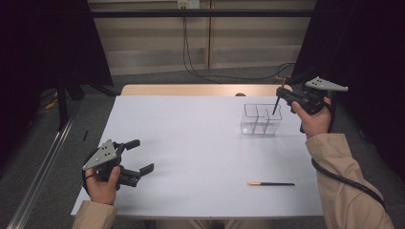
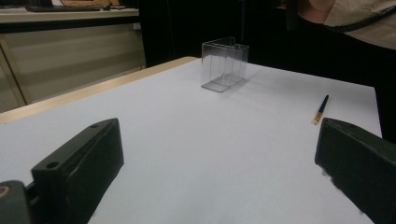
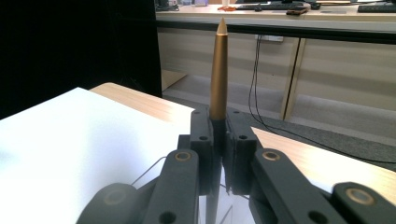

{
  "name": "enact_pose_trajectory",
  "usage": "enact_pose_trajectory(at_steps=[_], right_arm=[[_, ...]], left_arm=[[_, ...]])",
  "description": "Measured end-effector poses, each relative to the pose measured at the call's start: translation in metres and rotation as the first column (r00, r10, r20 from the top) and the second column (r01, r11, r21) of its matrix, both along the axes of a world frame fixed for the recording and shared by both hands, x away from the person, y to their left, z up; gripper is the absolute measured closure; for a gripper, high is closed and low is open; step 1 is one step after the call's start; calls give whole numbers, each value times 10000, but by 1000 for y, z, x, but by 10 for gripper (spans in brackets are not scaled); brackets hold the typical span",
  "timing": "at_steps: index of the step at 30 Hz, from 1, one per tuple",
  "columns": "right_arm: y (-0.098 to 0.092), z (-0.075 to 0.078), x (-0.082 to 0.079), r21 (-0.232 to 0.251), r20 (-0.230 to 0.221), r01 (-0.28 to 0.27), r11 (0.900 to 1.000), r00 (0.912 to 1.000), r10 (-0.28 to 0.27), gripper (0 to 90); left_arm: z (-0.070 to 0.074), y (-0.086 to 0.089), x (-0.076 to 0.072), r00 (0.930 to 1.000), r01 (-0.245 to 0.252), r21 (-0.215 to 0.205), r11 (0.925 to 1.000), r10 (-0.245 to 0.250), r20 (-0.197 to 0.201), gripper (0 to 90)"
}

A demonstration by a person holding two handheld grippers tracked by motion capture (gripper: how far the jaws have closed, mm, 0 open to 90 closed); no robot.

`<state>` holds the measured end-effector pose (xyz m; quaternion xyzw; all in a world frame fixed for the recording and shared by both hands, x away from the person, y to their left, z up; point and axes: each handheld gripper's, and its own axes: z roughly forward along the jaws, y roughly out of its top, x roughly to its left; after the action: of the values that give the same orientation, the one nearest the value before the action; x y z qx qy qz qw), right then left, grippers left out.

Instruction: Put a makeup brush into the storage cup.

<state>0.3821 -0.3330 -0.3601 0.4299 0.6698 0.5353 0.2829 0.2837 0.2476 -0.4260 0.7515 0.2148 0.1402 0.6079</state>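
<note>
In the high view, a flat white counter [image 1: 191, 143] with a pale wooden strip along its far edge is seen. Grey floor and black cables are seen beyond it, and dark curtains hang at both sides. A clear plastic box with small compartments [image 1: 261, 119] stands near the far right part of the counter. A thin black pen with an orange end [image 1: 271, 183] lies flat near the front edge, well apart from the box, with bare counter between them. The right tool [image 1: 282, 98] is held above the right side of the box, and a second thin black pen with a gold pointed end [image 1: 275, 106] is gripped in it, with the dark end pointing down toward the box. Whether the dark end touches the box cannot be told. The left tool [image 1: 138, 156] is held low at the front left, with its jaws spread wide and nothing between them.

In the left gripper view, two chunky black jaws are seen far apart. The clear box [image 2: 224, 64] is seen far off, smooth and shiny, and the lying pen [image 2: 321, 109] is seen to its right.

In the right gripper view, the jaws are clenched on the held pen [image 3: 218, 70]. Its gold end is round, smooth and pointed, and it sticks up straight.
</note>
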Motion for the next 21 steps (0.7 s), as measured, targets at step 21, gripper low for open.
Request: enact_pose_trajectory(at_steps=[21], right_arm=[[2, -12, 3, -92, -50, 112, 9999, 9999, -113, 837]], left_arm=[[0, -1, 0, 10000, 24, 80, 10000, -24, 23, 9]])
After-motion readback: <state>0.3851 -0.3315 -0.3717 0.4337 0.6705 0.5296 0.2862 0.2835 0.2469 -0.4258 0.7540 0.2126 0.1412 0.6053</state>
